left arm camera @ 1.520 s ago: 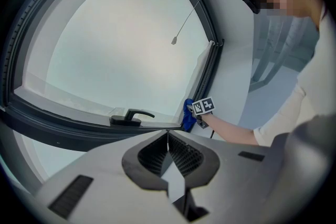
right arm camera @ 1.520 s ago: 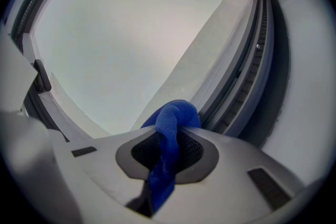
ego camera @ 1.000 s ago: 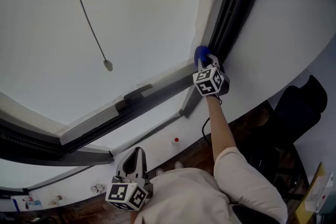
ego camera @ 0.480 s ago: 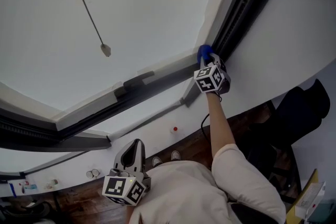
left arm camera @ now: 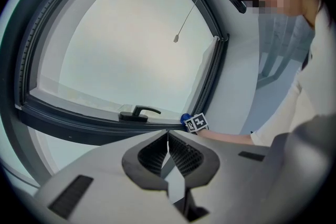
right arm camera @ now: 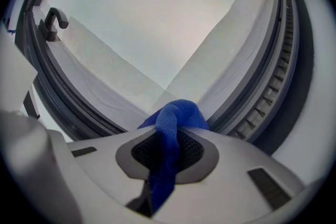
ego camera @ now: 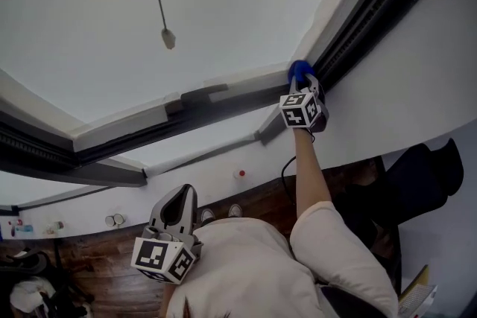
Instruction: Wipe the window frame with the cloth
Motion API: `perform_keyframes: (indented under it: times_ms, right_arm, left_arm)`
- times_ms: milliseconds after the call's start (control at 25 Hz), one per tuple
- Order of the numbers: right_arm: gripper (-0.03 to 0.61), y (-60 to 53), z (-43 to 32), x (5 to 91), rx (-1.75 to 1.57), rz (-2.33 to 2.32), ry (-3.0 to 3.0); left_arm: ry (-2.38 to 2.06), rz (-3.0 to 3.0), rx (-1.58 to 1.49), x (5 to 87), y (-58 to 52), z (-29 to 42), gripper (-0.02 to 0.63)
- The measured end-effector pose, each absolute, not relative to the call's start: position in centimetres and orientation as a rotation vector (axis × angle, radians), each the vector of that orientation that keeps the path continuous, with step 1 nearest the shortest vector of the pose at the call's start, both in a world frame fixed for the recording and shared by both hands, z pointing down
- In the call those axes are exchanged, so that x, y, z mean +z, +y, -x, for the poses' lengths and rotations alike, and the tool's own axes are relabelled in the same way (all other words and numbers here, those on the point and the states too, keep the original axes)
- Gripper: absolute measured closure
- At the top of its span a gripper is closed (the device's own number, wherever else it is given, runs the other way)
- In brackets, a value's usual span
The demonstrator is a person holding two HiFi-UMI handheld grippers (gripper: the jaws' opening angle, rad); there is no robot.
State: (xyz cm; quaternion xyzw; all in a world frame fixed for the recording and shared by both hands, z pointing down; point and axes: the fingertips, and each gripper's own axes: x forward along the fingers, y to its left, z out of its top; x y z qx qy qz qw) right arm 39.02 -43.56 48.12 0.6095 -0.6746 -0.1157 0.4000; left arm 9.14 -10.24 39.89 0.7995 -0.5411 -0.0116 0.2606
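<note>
My right gripper (ego camera: 302, 84) is shut on a blue cloth (ego camera: 299, 71) and holds it against the dark window frame (ego camera: 223, 102), in the corner where the bottom rail meets the right upright. In the right gripper view the cloth (right arm camera: 176, 117) bunches out between the jaws of the right gripper (right arm camera: 167, 147), touching the white inner sash by the frame (right arm camera: 265, 97). My left gripper (ego camera: 180, 196) hangs low near the person's chest, away from the window. Seen in the left gripper view, the left gripper (left arm camera: 168, 140) is shut with nothing in it.
A black window handle (left arm camera: 137, 112) sits on the bottom rail left of the cloth. A blind cord with a small weight (ego camera: 168, 38) hangs in front of the glass. Below the window are a white wall (ego camera: 417, 78), wooden floor and a dark chair (ego camera: 417, 182).
The right gripper keeps the cloth at the same frame corner. The head view has swung, so the cord and frame sit further right and the left gripper lower.
</note>
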Motion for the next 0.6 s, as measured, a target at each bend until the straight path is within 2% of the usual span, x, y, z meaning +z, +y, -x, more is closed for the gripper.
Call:
perform_keyframes:
  times_ms: [600]
  right_arm:
    - [0.529,-43.3,-37.2,48.6,-0.184,-1.522,-1.773]
  left_arm:
    - [-1.516,-2.144,-0.042,40.0,-8.9,-7.9,0.603]
